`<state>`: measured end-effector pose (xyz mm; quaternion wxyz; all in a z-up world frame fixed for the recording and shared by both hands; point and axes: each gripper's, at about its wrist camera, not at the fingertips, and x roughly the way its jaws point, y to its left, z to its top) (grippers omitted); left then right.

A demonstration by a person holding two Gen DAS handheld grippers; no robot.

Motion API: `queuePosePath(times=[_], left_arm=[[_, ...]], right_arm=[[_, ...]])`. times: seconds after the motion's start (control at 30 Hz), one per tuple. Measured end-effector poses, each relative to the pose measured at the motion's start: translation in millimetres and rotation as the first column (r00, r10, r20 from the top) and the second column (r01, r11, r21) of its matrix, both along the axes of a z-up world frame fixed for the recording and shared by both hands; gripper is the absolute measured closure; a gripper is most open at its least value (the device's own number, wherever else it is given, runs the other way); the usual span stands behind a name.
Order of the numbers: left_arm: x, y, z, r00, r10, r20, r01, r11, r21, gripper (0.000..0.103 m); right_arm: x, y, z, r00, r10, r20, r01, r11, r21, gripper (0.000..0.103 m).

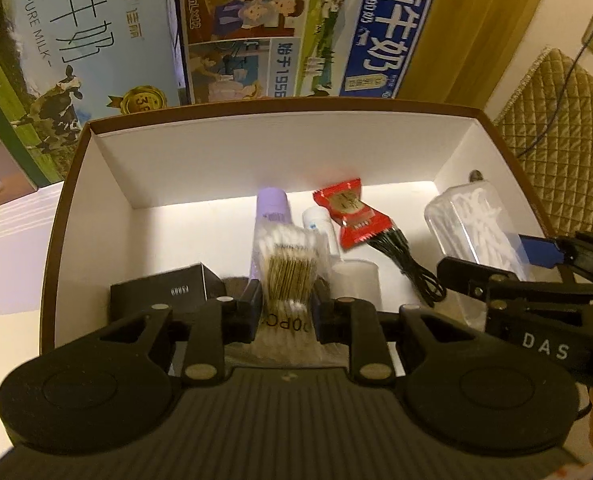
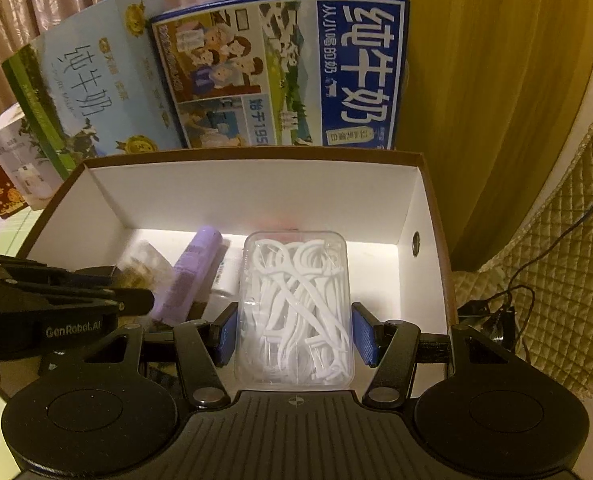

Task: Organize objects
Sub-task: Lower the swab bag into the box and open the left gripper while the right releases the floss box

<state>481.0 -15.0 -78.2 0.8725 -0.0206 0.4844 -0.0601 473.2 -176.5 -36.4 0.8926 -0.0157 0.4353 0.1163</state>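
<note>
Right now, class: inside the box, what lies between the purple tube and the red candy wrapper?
A small white bottle lies between the purple tube and the red candy wrapper, seen in the left wrist view.

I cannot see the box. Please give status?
Left gripper shut on cotton swab pack. Right gripper shut on floss pick case. Both over box; nothing blocking.

**Print you can read**

Your green milk carton [image 1: 52, 60] reads "PURE MILK" and "纯牛奶". The blue carton [image 1: 392, 28] shows "纯牛奶" beside "1956". Your right gripper [image 1: 536, 276] carries "DAS"; the left gripper [image 2: 72, 308] carries "GenRobot.AI". The swab pack [image 1: 290, 276] shows part of a "PCS" count.
</note>
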Motion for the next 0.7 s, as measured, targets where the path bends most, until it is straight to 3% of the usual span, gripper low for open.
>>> queuePosePath(times=[0.07, 0.17, 0.7], left_arm=[[5, 1, -1, 1.0, 0.004, 0.004, -0.004, 1.0, -0.002, 0.081], [10, 4, 0, 1.0, 0.012, 0.013, -0.012, 1.0, 0.0, 0.068], [12, 15, -1, 0.999, 0.023, 0.023, -0.023, 0.999, 0.03, 0.035]], right_arm=[[5, 0, -2, 1.0, 0.0, -0.006, 0.0, 1.0, -0.002, 0.049], [10, 0, -2, 1.0, 0.0, -0.008, 0.0, 1.0, -0.004, 0.049], [26, 3, -19, 1.0, -0.014, -0.02, 0.014, 1.0, 0.01, 0.048]])
